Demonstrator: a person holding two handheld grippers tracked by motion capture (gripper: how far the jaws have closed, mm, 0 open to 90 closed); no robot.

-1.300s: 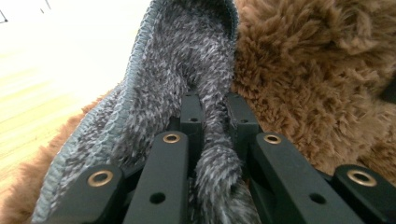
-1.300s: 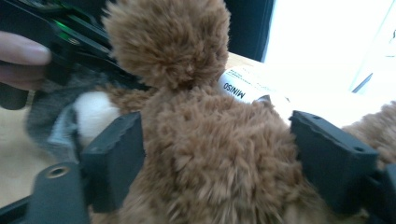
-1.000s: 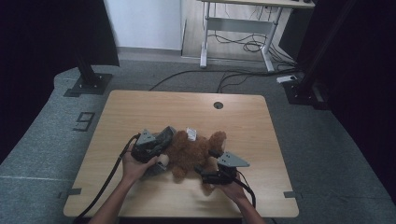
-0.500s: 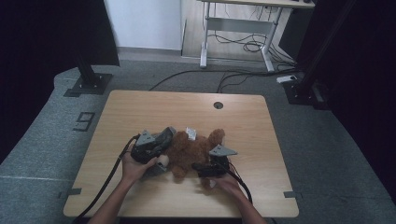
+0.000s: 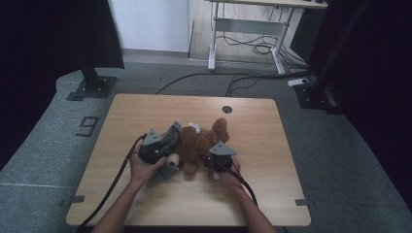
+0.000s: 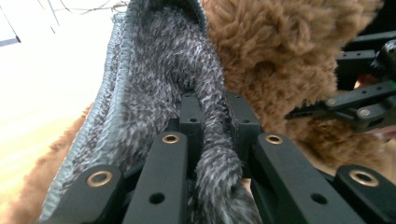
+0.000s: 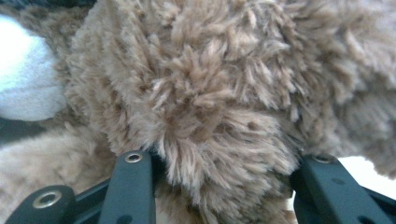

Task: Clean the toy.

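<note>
I sit at a wooden table (image 5: 145,111) with a gripper in each hand. A brown teddy bear (image 5: 201,141) lies near the middle of the table, a little toward my side, between my two hands. My left gripper (image 5: 160,143) rests against the bear's left side. In the left gripper view, its jaws are pressed tight together on a fold of grey knitted cloth (image 6: 159,93), which rises between them and leans against the bear's curly brown fur (image 6: 275,56). The cloth has a stitched edge running up its left side. My right gripper (image 5: 218,158) sits against the bear's right side, at the near end of the toy. Its jaws have just been closing, and in the right gripper view a thick tuft of the bear's fur (image 7: 215,130) bulges between them, with both jaws pushed into the pile. A white patch of the toy (image 7: 25,79) shows at the left edge of that view. A black cable trails from each gripper back toward me across the tabletop.
</note>
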